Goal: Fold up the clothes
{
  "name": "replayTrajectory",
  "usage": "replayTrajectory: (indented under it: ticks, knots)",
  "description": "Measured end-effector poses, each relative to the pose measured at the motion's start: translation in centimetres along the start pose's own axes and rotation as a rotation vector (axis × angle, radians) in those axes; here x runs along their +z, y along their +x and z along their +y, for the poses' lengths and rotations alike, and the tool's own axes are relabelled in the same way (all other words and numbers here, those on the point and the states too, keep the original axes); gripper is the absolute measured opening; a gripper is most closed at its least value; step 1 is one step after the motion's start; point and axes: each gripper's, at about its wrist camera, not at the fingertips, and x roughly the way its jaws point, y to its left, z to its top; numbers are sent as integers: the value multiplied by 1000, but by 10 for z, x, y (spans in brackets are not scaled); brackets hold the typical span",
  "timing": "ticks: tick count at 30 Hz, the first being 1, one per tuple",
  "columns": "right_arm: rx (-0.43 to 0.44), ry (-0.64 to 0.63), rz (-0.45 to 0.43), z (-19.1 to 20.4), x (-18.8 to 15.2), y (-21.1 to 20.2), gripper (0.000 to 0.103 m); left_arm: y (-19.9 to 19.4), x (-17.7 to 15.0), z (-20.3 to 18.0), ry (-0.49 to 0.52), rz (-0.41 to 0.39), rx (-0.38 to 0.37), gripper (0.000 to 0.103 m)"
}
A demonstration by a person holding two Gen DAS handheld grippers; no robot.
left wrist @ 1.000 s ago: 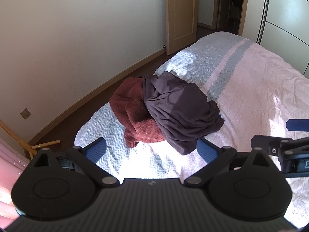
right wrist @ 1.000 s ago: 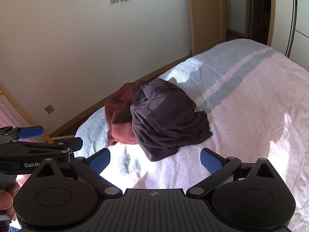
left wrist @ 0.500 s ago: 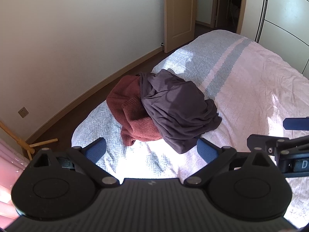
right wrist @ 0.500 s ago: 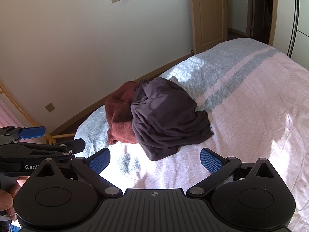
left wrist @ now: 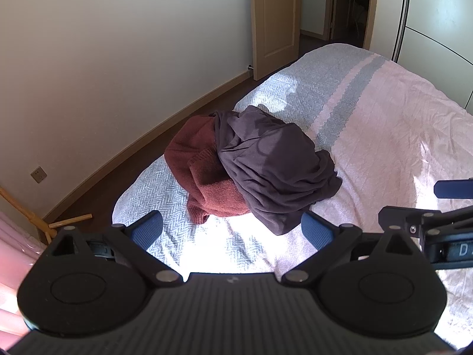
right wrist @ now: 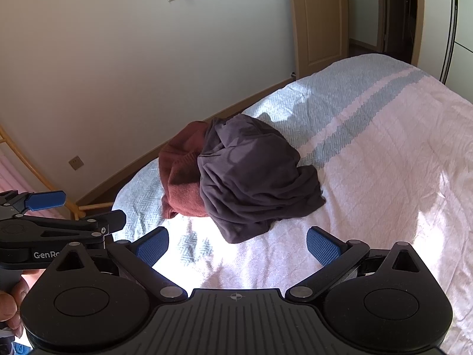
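A crumpled dark grey garment [left wrist: 275, 165] [right wrist: 251, 183] lies heaped on the bed, partly over a rust-red knit sweater [left wrist: 201, 171] [right wrist: 180, 183]. Both sit near the bed's left corner. My left gripper [left wrist: 230, 230] hovers open above the bedspread, just short of the heap, with nothing between its blue pads. My right gripper [right wrist: 236, 242] is open too, at about the same distance from the grey garment. Each gripper shows at the side of the other's view.
The bed [left wrist: 384, 124] carries a pink and grey-blue spread and stretches away to the right. A wall and dark floor strip [left wrist: 147, 148] run along its left. A wooden rack [left wrist: 32, 216] stands at lower left. A door [left wrist: 275, 20] and wardrobe are beyond.
Both views have shifted slightly; the heap of clothes sits a little lower and nearer in the frames. The clothes themselves have not moved and both grippers stay open.
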Motion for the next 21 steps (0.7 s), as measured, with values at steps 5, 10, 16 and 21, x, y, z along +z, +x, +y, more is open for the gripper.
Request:
replayTrajectory:
  ticks: [5,10,16,21]
  knots:
    - [6,1,6,-2,1,1,102,-1,1,-2,2,3,9,99]
    - [-6,-19,7,-4,1,0,102,-3,0,-3,-4,7,21,99]
    - [-21,-88,-35,-8,3,-7,102,-7,-5,-8,10,-6,40,99]
    - [-1,-78,-85,-17,2,-4,102,-9,-15,-6,48,-27,65,99]
